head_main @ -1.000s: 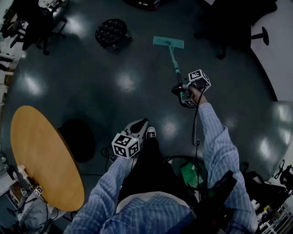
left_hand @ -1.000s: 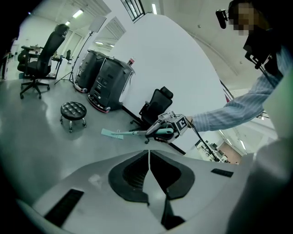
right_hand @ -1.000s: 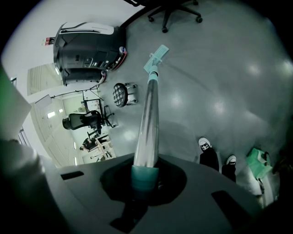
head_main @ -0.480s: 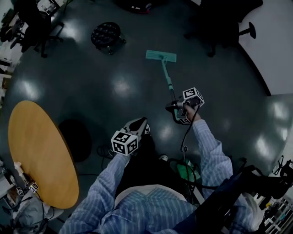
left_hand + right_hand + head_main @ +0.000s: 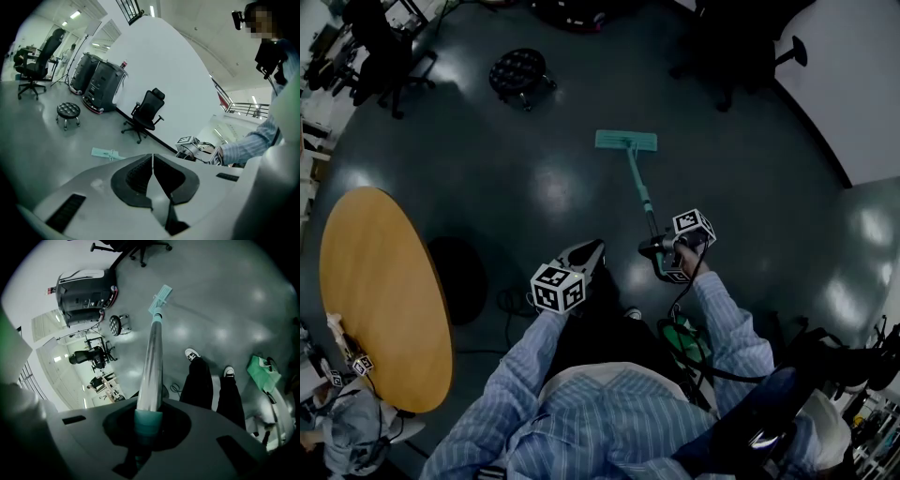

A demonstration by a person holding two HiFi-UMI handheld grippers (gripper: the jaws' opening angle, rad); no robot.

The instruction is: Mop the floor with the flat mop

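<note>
Mop (image 5: 637,183) clamped in right gripper (image 5: 667,255), left gripper (image 5: 584,254) empty

Right gripper's jaws are closed on the teal grip of the handle (image 5: 149,420), and the silver shaft runs straight out from between them, down to the mop head (image 5: 626,141). The mop head lies flat on the dark, glossy floor (image 5: 516,178), ahead of the person and well apart from the feet. The handle slants from it back toward the person's right side.

Left gripper's jaws are pressed together, pads meeting along a thin line, with nothing between them. In the head view it hangs low in front of the person's left leg, well apart from the mop.

A black stool (image 5: 518,68) stands beyond the mop head to the left, apart from it. A round wooden table (image 5: 384,300) sits at the person's left. A black chair (image 5: 146,112) stands by the white wall in the left gripper view. In the right gripper view a white-toed shoe (image 5: 191,354) rests on the floor just beside the handle's line.
</note>
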